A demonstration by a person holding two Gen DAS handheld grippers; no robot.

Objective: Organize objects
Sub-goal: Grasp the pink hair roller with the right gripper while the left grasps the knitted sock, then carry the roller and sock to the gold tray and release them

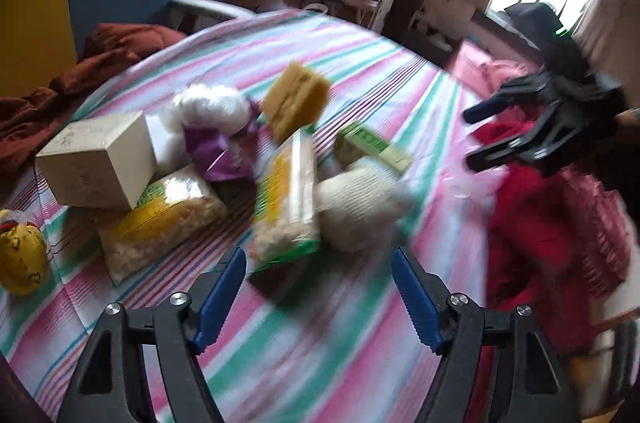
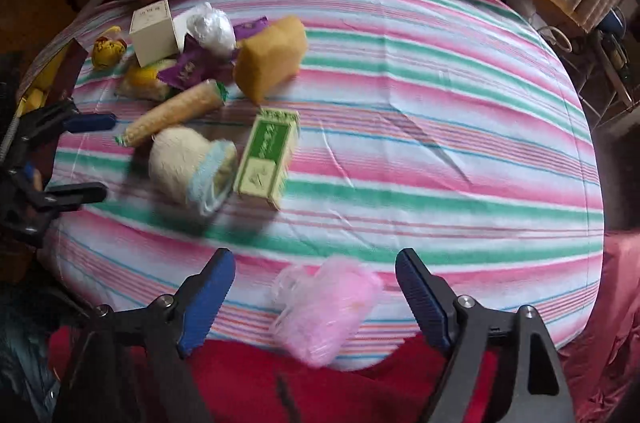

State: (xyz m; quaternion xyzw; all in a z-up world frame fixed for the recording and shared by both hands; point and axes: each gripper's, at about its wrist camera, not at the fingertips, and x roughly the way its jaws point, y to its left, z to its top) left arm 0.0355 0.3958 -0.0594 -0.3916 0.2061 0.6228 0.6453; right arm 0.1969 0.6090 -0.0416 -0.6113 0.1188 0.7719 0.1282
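Striped surface (image 2: 400, 83) carries clutter at its far-left part: yellow sponge (image 2: 270, 57), cream box (image 2: 154, 31), green box (image 2: 268, 155), cream sock (image 2: 180, 167). Pink fluffy bag (image 2: 326, 311) lies at near edge, between jaws of right gripper (image 2: 316, 287), untouched. Left gripper (image 1: 318, 287) jaws wide, empty.

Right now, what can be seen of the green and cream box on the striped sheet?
The green and cream box is a small rectangular carton, seemingly cardboard, green with pale print on one half of its top face and cream on the other. It looks closed and lies flat on the striped sheet, beside the cream knitted bundle, possibly touching it; blur hides the print. Neither gripper touches it.
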